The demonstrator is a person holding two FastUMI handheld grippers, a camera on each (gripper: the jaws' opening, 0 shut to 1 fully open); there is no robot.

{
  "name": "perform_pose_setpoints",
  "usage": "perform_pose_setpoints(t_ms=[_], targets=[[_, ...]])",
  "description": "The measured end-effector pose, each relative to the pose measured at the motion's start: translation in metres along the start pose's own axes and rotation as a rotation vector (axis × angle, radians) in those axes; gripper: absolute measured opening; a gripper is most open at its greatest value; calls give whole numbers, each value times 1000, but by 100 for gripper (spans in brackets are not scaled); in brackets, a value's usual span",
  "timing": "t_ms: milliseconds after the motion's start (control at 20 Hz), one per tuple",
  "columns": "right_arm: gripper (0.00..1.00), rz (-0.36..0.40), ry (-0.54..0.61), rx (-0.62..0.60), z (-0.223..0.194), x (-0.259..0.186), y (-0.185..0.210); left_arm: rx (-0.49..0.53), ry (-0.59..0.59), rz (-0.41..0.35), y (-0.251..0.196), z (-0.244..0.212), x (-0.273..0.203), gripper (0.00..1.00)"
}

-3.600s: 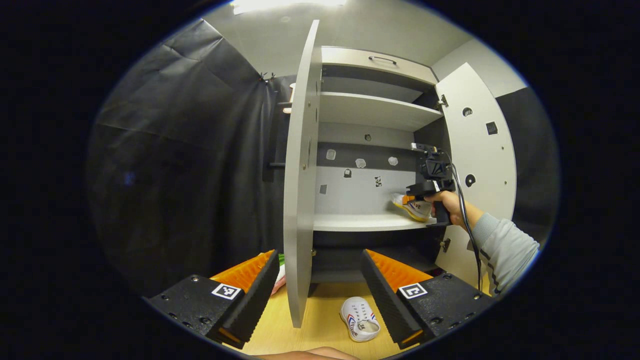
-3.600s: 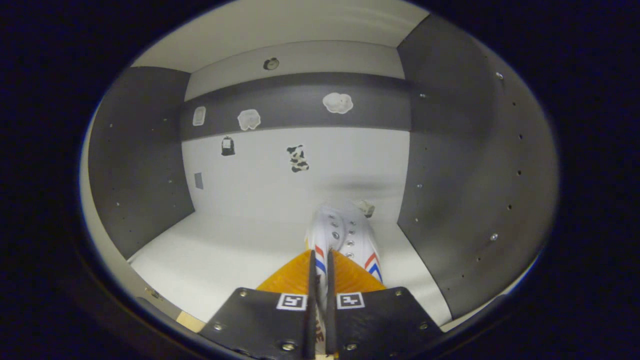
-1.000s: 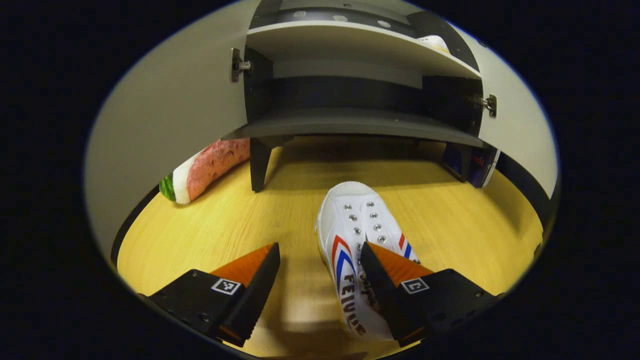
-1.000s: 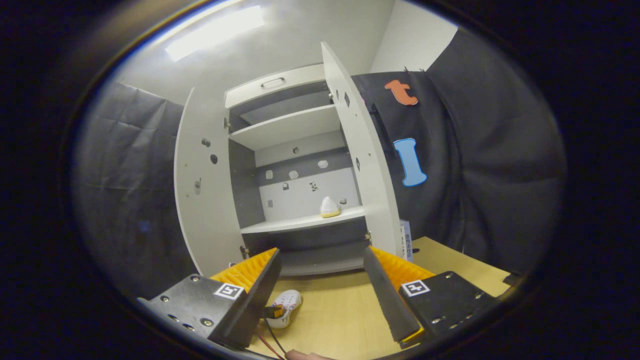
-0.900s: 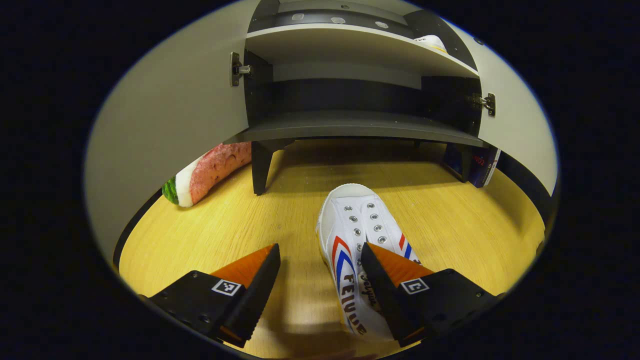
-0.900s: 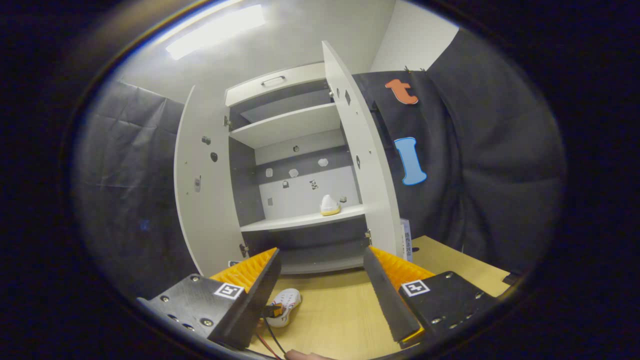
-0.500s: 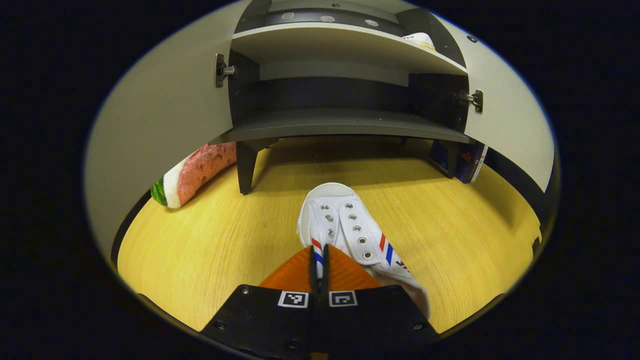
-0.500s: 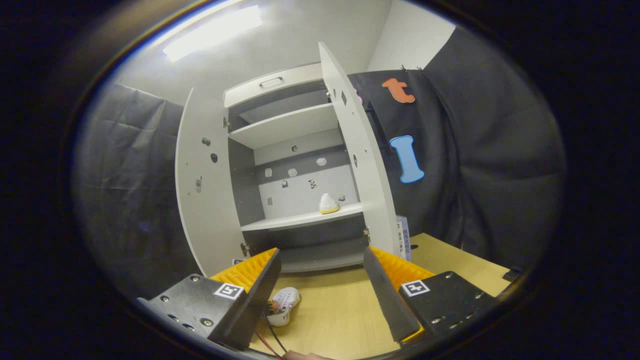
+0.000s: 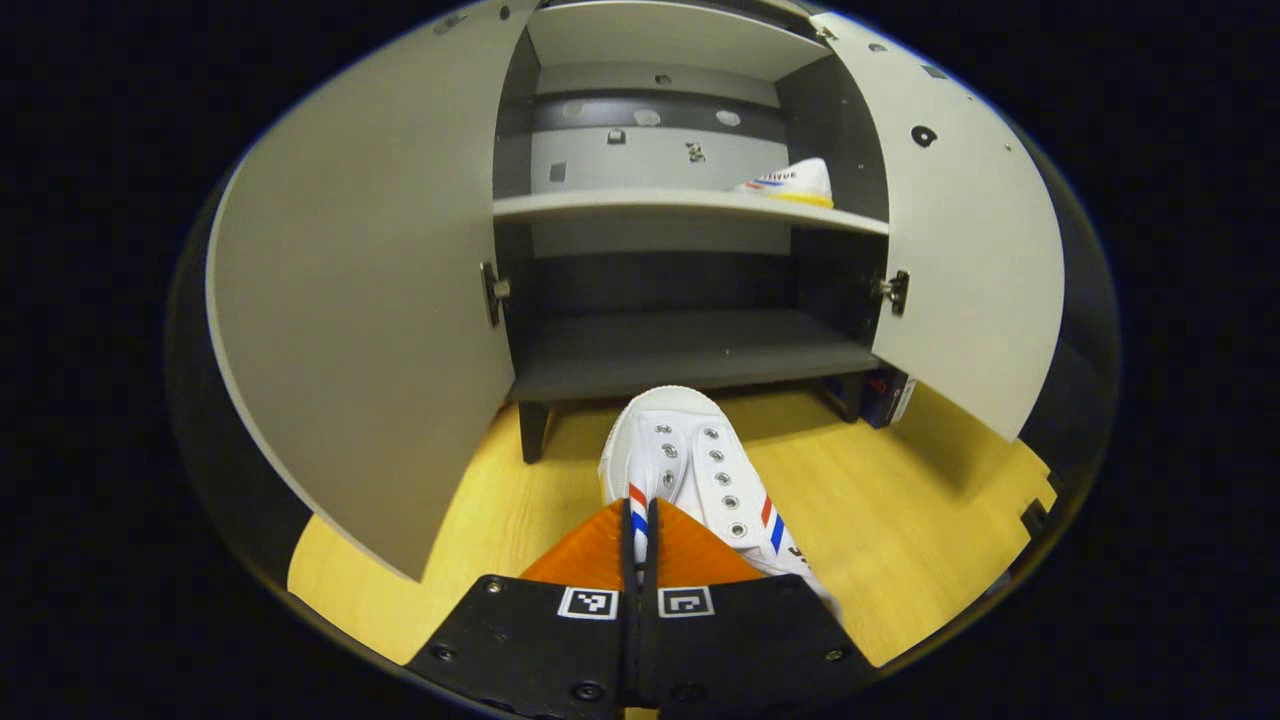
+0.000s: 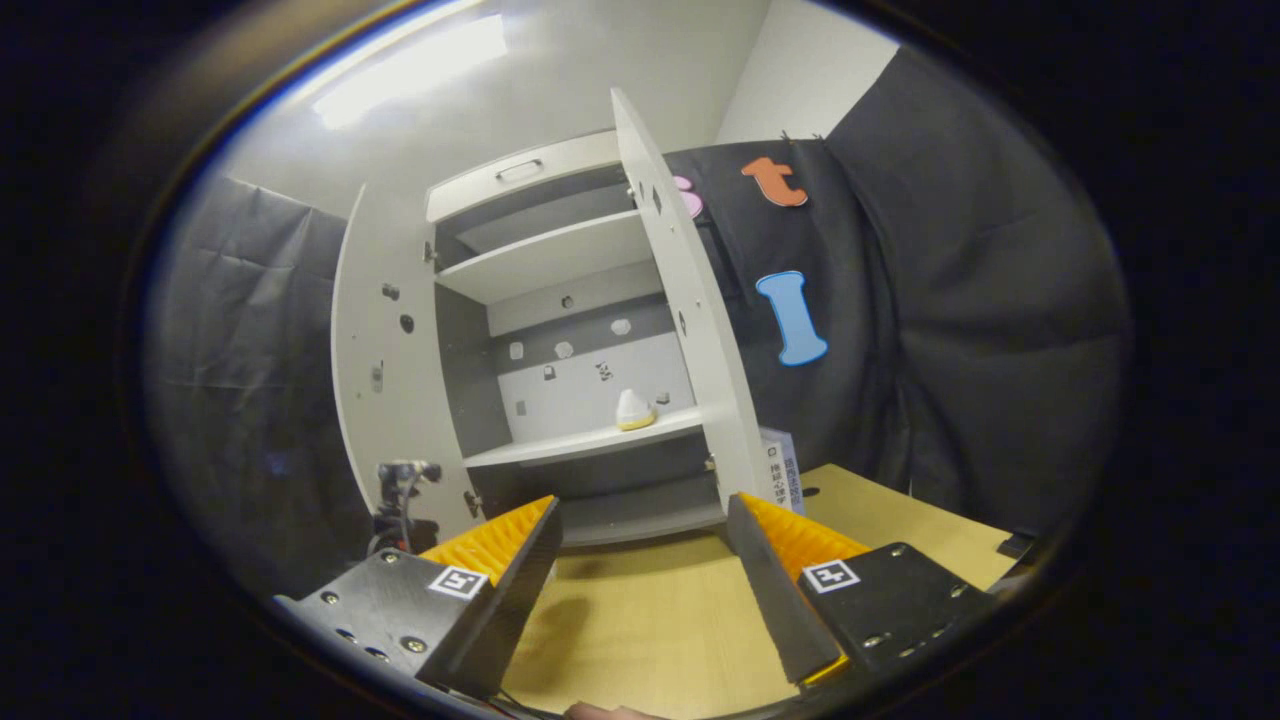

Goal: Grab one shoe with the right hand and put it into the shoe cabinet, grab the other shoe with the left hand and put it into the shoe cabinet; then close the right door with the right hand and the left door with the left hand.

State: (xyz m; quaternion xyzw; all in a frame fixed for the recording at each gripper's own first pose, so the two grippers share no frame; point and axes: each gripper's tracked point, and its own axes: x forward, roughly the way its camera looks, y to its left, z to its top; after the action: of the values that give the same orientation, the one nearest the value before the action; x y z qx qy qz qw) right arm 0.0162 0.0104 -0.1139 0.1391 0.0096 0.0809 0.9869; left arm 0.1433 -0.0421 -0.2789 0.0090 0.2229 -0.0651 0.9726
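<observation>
Lifted off the table, the white shoe [image 9: 700,470] shows red-blue stripes.

In the left gripper view, the shoe cabinet [image 9: 690,350] stands at upper centre on the desk [image 9: 900,520]. One shoe [image 9: 790,184] lies on its middle shelf, upper right; another shoe [image 9: 690,470] sits below centre, before the cabinet.

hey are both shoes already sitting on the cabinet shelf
No, one shoe sits on the shelf, while the left tongs hold the other shoe.
</observation>
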Motion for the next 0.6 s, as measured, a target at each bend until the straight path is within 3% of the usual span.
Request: perform_pose_setpoints(t_ms=[350, 500, 600], targets=[[95, -9, 2, -30, 4, -9, -15, 11, -148, -25, 2, 100, -85, 0], [98, -20, -12, -72, 8, -17, -27, -10, -193, -70, 7, 111, -101, 0], [95, -40, -31, -100, 13, -24, -36, -42, -186, -79, 12, 113, -102, 2]])
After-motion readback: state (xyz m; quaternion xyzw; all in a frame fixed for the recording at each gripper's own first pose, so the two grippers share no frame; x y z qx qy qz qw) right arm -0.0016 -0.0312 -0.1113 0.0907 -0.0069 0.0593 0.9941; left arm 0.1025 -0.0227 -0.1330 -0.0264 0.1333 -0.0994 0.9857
